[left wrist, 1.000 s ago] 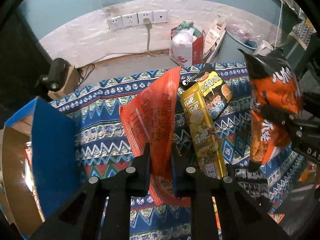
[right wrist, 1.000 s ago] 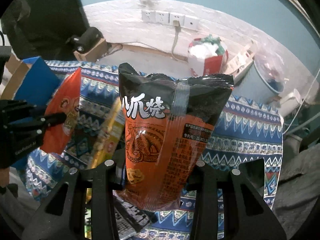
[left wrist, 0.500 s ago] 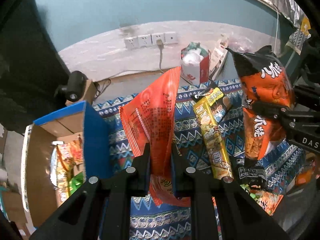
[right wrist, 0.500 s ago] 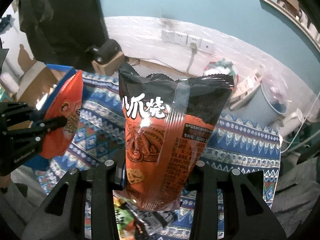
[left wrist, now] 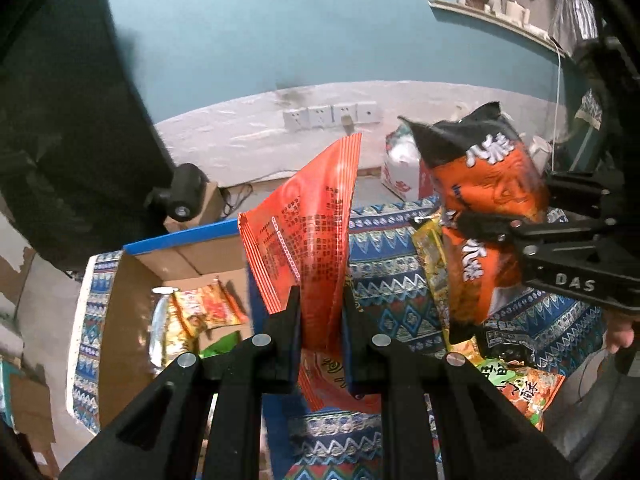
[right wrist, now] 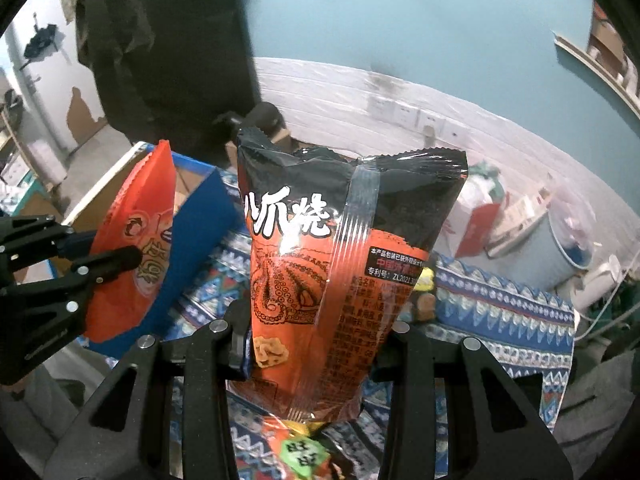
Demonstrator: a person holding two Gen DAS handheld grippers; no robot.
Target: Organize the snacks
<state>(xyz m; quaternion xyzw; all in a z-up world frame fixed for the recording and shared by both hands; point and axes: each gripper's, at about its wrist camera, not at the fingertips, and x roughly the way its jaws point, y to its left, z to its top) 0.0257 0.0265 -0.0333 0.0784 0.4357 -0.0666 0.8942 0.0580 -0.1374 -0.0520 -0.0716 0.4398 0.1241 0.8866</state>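
Snack bags, a red packet [left wrist: 308, 236] pinched by the left gripper [left wrist: 320, 312] and an octopus-print bag [right wrist: 340, 272] clamped by the right gripper [right wrist: 316, 344], are held aloft, seemingly for transfer into the cardboard box [left wrist: 132, 276].

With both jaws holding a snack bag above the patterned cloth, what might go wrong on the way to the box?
1. The left gripper pinches the flat orange packet low down; its tall top could flop or slip.
2. The right gripper squeezes the puffy orange-and-black bag, which might crush or pop out.
3. The bags hang close together and could collide over the cardboard box.

surface: patterned cloth [left wrist: 384, 248] | on it: cardboard box [left wrist: 132, 280]; snack packets [left wrist: 516, 384]
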